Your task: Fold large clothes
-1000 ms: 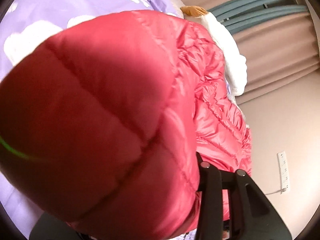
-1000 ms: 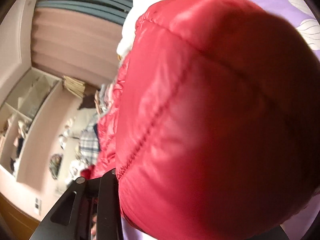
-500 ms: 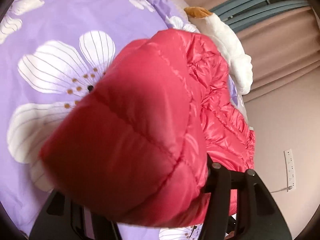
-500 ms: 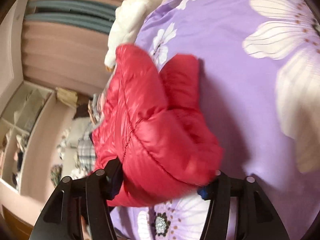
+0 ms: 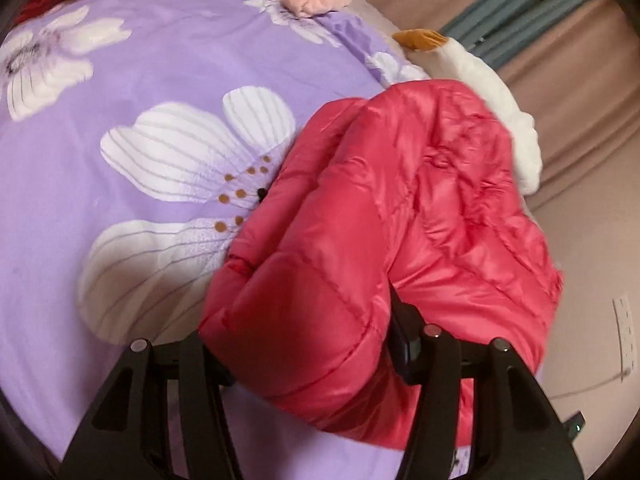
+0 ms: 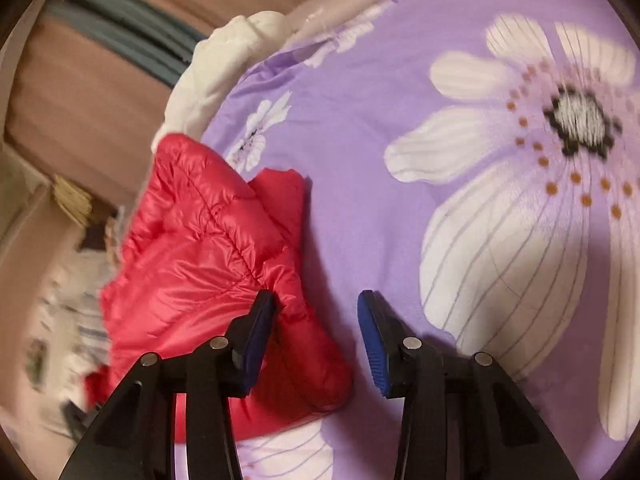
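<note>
Jaws of your left gripper (image 5: 304, 356) clamp the red puffer jacket (image 5: 384, 248) at lower centre, while your right gripper (image 6: 316, 340), just narrowed, stands unclamped with the jacket (image 6: 208, 264) bunched lower left against its left pad.

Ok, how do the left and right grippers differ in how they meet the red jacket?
The left gripper has a thick fold of the jacket filling its gap; the right gripper shows mostly bare bedsheet in its gap. The jacket touches both left fingers but only one right finger; whether the left pads press is unclear. Shared: both pairs of jaws have just been closing, and both point down at the bedsheet.
</note>
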`<action>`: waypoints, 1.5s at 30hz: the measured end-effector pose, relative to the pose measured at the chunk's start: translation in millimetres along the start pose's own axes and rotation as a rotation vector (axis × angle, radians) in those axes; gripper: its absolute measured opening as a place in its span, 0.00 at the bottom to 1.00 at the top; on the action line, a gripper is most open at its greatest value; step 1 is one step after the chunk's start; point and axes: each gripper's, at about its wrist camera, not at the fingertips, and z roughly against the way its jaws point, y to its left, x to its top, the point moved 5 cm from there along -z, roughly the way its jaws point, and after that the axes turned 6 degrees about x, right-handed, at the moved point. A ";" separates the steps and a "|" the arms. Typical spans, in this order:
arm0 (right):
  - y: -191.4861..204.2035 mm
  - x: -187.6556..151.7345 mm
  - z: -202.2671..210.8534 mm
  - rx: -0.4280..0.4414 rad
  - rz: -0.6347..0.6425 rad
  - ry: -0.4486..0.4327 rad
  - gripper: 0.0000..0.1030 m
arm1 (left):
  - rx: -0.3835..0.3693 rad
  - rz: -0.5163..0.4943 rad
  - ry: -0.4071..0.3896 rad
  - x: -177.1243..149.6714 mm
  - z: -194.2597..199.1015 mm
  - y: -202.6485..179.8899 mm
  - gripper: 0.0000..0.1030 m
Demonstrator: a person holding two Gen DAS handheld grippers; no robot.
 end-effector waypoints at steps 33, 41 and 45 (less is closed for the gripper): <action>82.2 78.7 -52.1 0.044 0.238 0.086 0.27 | 0.089 -0.219 0.015 99.8 -41.5 -76.6 0.24; 59.0 62.4 -79.8 -0.093 0.272 0.145 0.00 | 0.190 -0.246 0.013 100.0 -59.6 -63.7 0.11; 55.9 51.7 -85.0 -0.103 0.317 0.140 0.00 | 0.210 -0.251 -0.012 97.1 -63.2 -56.0 0.08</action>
